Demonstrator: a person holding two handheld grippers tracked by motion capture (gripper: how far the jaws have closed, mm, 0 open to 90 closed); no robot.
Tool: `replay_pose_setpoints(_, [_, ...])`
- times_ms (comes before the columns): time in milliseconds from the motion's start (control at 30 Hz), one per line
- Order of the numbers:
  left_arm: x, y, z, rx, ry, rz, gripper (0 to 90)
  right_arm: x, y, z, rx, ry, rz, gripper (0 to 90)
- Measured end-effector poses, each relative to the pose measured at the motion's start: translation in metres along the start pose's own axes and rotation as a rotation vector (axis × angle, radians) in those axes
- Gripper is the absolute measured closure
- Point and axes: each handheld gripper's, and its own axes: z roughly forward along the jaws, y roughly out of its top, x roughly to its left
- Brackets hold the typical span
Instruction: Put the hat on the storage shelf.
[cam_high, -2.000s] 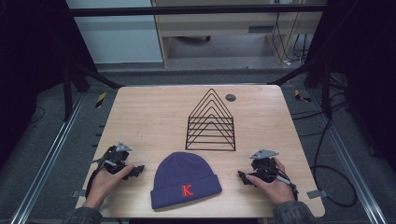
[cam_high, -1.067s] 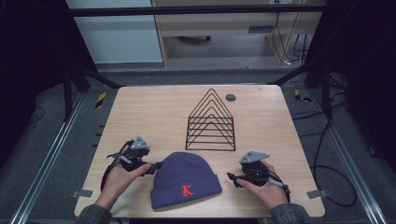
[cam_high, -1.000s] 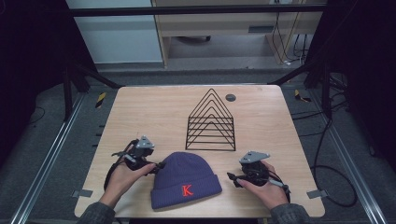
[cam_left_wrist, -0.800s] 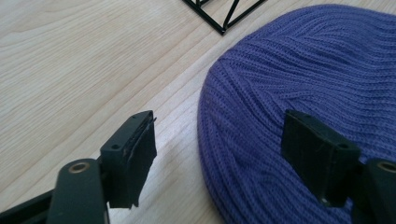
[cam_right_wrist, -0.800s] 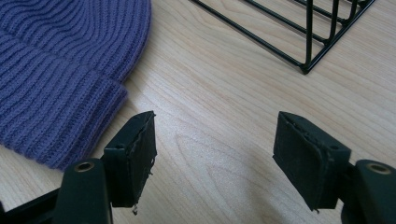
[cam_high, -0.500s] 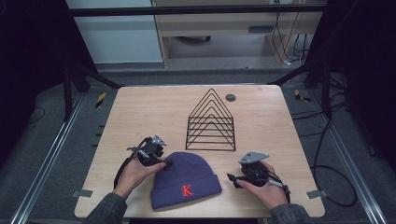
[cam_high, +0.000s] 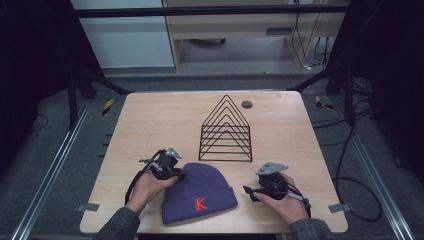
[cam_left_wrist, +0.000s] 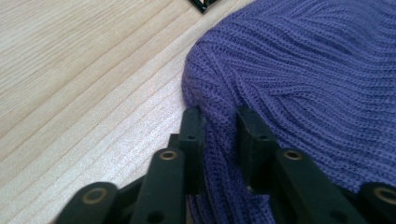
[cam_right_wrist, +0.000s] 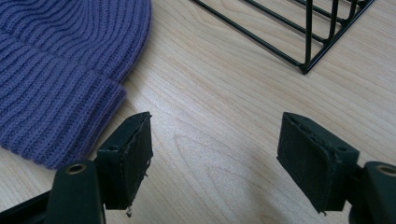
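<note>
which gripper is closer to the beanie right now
Left. The left gripper has just been closing and pinches a fold at the beanie's crown. The right gripper is open over bare table beside the cuff, not touching it.

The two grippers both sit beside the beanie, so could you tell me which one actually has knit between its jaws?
The left gripper: its jaws have just been closing and pinch a fold of the purple beanie. The right gripper stands open over bare table.
</note>
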Motion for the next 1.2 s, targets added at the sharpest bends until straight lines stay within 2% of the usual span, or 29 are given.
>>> replay_pose_setpoints(167, [-0.005, -0.002, -0.01, -0.042, 0.031, 0.016, 77.0, -0.001, 0.0, 0.0, -0.001, -0.003, 0.002, 25.4])
replay_pose_setpoints(467, [-0.025, 0.005, -0.035, -0.11, 0.105, 0.107, 78.7, -0.002, -0.001, -0.001, -0.002, -0.02, 0.007, 23.3])
replay_pose_setpoints(700, [-0.042, 0.015, -0.057, -0.169, 0.121, 0.173, 79.8, -0.004, -0.001, -0.001, 0.002, -0.031, 0.006, 21.1])
replay_pose_setpoints(1200, [-0.079, 0.031, -0.105, -0.275, 0.116, 0.295, 81.3, -0.005, -0.001, -0.006, -0.026, -0.062, 0.012, 19.9])
